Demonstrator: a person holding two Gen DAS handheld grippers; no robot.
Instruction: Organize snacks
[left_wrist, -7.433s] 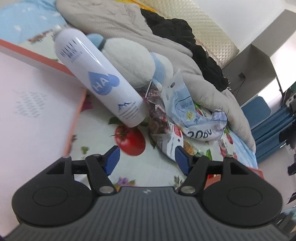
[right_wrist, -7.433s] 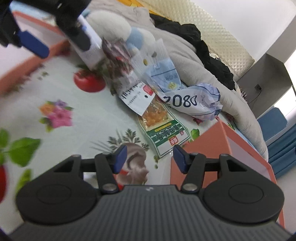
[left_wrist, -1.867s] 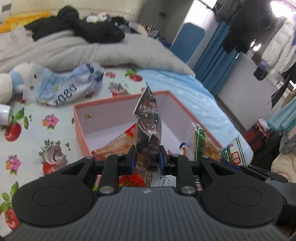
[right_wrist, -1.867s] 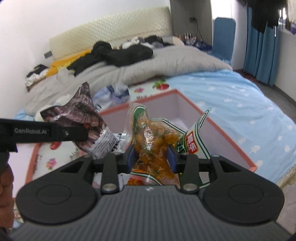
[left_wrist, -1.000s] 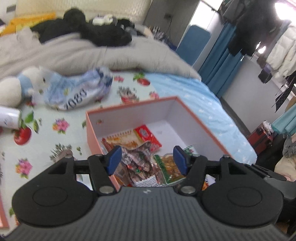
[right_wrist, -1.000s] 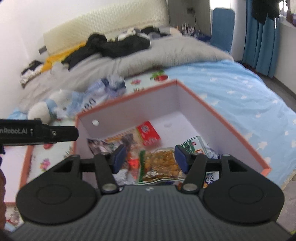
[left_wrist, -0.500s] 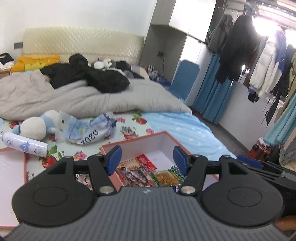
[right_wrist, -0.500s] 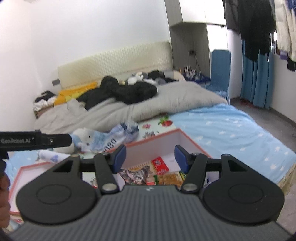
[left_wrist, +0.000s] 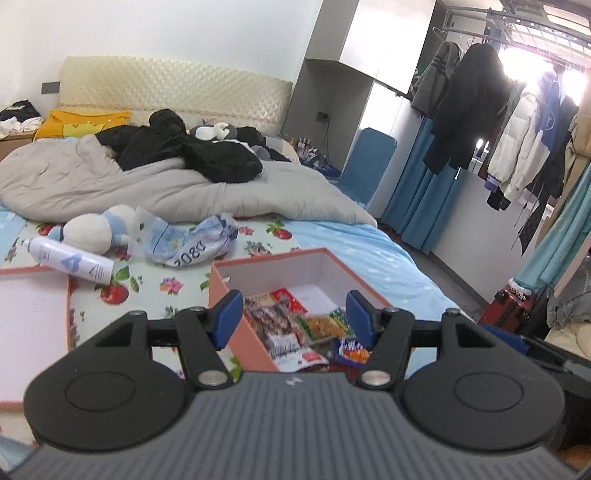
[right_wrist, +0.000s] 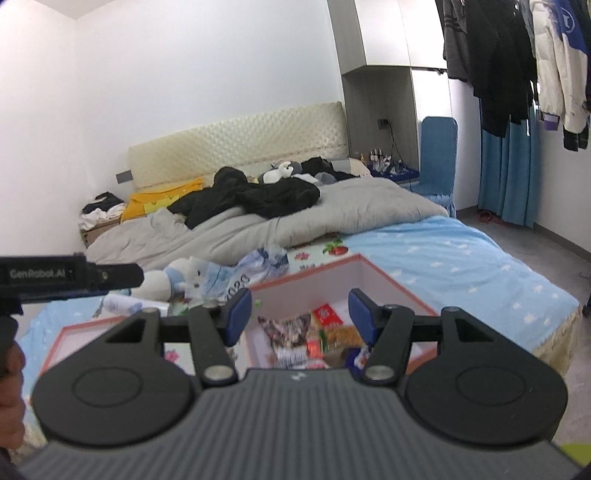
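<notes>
An orange box with a white inside sits on the bed and holds several snack packets, among them a dark packet and a green-and-orange packet. The box and its snacks also show in the right wrist view. My left gripper is open and empty, held high above the box's near side. My right gripper is open and empty, also well above the box. A crumpled blue-and-white bag lies on the floral sheet behind the box.
The box lid lies at the left. A white spray bottle and a plush toy lie beside it. A grey duvet with black clothes covers the far bed. A blue chair, curtains and hanging coats stand at the right.
Both grippers released their snack packets into the box and opened. Since then they have pulled up and back, so the box looks smaller and more of the room shows.
</notes>
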